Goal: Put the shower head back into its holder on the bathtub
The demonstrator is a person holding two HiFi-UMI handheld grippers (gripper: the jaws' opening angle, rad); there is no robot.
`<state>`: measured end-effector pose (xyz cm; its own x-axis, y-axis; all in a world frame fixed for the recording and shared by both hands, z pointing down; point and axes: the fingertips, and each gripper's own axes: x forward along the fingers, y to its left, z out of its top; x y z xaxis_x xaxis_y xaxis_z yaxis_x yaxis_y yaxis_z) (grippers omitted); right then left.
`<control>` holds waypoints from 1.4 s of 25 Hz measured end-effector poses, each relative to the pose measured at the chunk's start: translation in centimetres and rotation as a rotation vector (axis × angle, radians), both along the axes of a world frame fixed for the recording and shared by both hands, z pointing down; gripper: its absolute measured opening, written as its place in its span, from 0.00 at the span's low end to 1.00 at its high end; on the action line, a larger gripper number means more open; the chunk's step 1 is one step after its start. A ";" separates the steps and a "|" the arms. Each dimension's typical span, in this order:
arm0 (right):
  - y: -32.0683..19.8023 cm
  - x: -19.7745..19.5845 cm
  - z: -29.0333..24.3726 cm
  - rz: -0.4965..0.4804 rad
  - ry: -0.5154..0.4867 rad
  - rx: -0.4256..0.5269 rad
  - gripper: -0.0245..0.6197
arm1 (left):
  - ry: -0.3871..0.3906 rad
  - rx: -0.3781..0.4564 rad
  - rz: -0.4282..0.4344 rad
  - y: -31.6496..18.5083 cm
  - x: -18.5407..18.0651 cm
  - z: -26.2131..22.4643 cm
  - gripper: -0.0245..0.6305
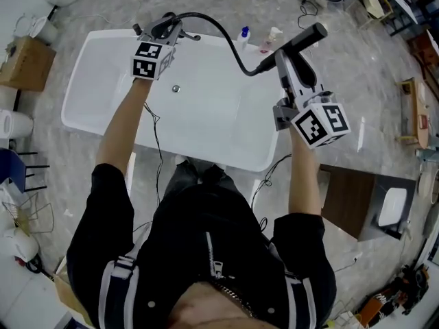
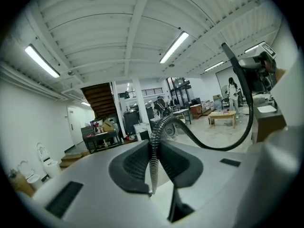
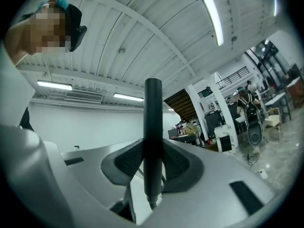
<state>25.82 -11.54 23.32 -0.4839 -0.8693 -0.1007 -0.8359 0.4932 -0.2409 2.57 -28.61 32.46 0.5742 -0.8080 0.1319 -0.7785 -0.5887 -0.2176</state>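
A white bathtub lies below me in the head view. My left gripper is over its far left corner, shut on the ribbed black hose. In the left gripper view the hose stands pinched between the dark pads of the left gripper and loops off to the right. My right gripper is above the tub's far right rim, shut on the handle of the black shower head. In the right gripper view the shower head stands upright in the right gripper. I cannot make out the holder.
The tub's drain shows in the basin. Two bottles stand on the floor beyond the tub. A cardboard box is at the left, a brown board at the right. Cables trail along the tub's near side.
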 end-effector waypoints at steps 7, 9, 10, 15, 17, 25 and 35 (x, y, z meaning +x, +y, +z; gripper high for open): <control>-2.2 -2.4 2.3 0.005 -0.003 -0.040 0.23 | 0.004 0.069 -0.027 -4.3 -1.4 -2.6 0.15; -2.9 -3.1 2.8 0.024 -0.005 -0.053 0.23 | -0.001 0.076 -0.019 -5.7 -1.8 -2.3 0.15; -3.4 -3.5 3.0 0.032 -0.008 -0.056 0.23 | -0.002 0.078 -0.014 -6.3 -2.0 -2.1 0.15; -5.1 -4.8 3.9 0.069 0.001 -0.090 0.23 | 0.011 0.106 0.001 -8.9 -3.1 -2.3 0.15; -5.8 -5.2 3.6 0.075 -0.007 -0.081 0.23 | 0.030 0.142 0.007 -9.6 -3.3 -4.3 0.15; -7.1 -6.5 3.2 0.116 0.012 -0.097 0.23 | -0.017 0.145 0.023 -12.6 -3.3 -4.1 0.15; -7.5 -6.2 4.4 0.156 -0.011 -0.124 0.23 | -0.039 0.171 0.046 -14.2 -2.7 -4.2 0.15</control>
<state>19.61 -19.05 27.72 -0.3421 -0.9396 0.0078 -0.8968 0.3241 -0.3011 -0.15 -42.83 28.22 0.6079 -0.7938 0.0177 -0.7409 -0.5751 -0.3469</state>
